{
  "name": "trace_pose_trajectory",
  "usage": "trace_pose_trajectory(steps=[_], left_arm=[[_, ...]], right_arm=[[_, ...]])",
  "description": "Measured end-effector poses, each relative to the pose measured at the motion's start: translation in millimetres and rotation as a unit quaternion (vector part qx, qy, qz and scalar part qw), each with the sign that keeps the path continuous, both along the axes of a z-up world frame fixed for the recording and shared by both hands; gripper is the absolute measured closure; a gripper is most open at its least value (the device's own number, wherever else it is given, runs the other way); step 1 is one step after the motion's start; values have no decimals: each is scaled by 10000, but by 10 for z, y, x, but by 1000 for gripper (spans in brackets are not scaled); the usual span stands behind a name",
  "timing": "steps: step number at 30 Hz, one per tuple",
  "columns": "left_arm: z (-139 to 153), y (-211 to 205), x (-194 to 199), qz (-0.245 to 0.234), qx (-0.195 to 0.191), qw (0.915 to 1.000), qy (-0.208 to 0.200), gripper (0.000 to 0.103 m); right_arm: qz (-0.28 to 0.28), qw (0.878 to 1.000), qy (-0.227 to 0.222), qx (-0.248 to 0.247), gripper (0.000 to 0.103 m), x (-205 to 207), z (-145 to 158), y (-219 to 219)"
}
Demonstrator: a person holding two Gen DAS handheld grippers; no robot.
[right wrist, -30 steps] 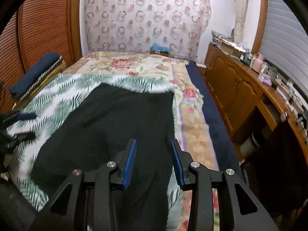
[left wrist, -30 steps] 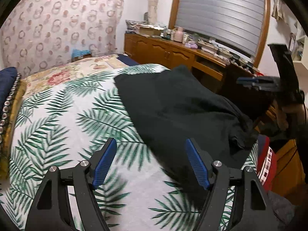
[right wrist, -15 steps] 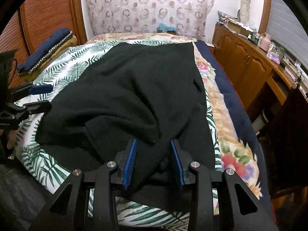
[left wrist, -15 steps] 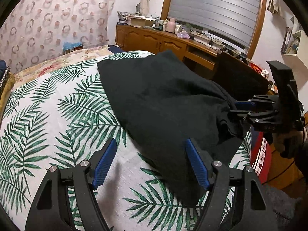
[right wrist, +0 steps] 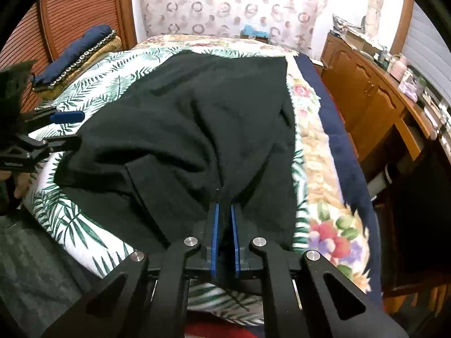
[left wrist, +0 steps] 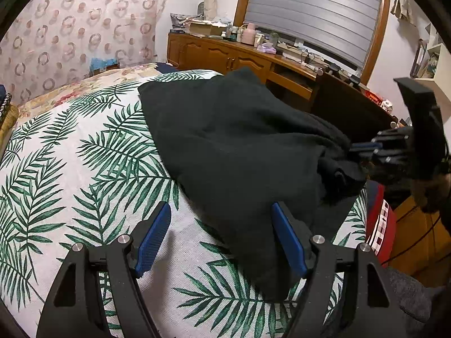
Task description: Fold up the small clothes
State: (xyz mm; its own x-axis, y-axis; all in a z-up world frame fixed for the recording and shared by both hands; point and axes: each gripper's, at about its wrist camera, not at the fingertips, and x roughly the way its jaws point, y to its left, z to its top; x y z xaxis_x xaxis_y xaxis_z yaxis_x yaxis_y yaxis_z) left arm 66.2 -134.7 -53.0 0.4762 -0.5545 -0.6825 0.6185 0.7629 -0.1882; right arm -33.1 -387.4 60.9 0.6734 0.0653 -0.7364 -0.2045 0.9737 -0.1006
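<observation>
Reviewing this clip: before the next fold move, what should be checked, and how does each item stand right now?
1. Right gripper pinching the black garment near its near edge: ok; its jaws have just been closing and fabric sits between the pads.
2. Left gripper has a hold: not ok; open, one finger over the fabric edge, nothing clamped.
3. Garment lying flat: not ok; bunched near the right gripper.
4. Garment fully on the bed: ok.
5. Which layers are pinched: cannot tell.

Garment on bedspread, dresser probably beyond
</observation>
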Motion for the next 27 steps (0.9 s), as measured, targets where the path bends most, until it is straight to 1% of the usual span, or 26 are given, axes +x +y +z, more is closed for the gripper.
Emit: trace_pose_trajectory(steps=[2,4,7,9,11,14,18,19,20,22,27], left_arm=[[7,-5,5,-9,0,10000,-2,28],[14,-10,-3,-33,-1,10000,-18,28],[19,-24,-25,-91,-7,10000,-5,28],[15,-48,-38,-141,14,9999,9,28],[10,-67,-55,-173,57,9998,1,28],[16,-79,-58,-160,80,9998,-2,28],[9,-60,-42,-115,80,9999,18,28],[3,-62,-41,-114,95,9999,29,28],[-5,-65,-44,-112,111,9999,42,28],[-14,-72,-54,-120,123,9998,63,28],[-44,-65,-95,-155,135,9997,132,28]], right_arm=[[-73,9999,62,-63,95,-71,7,-22],[-129,9996,158,-218,98,-114,28,-36],[-285,9983,273,-438,99,-116,10,-70],[-373,9983,272,-356,99,-120,0,-89],[-413,9986,183,-291,99,-122,-17,20],[-350,9993,-77,-103,99,-125,43,88],[-290,9985,-457,28,99,-200,69,172],[-287,9982,-527,78,98,-203,74,171],[-286,9978,-580,132,94,-194,57,179],[-243,9975,-637,205,91,-172,-6,211],[-27,9976,-613,327,75,-130,-186,380]])
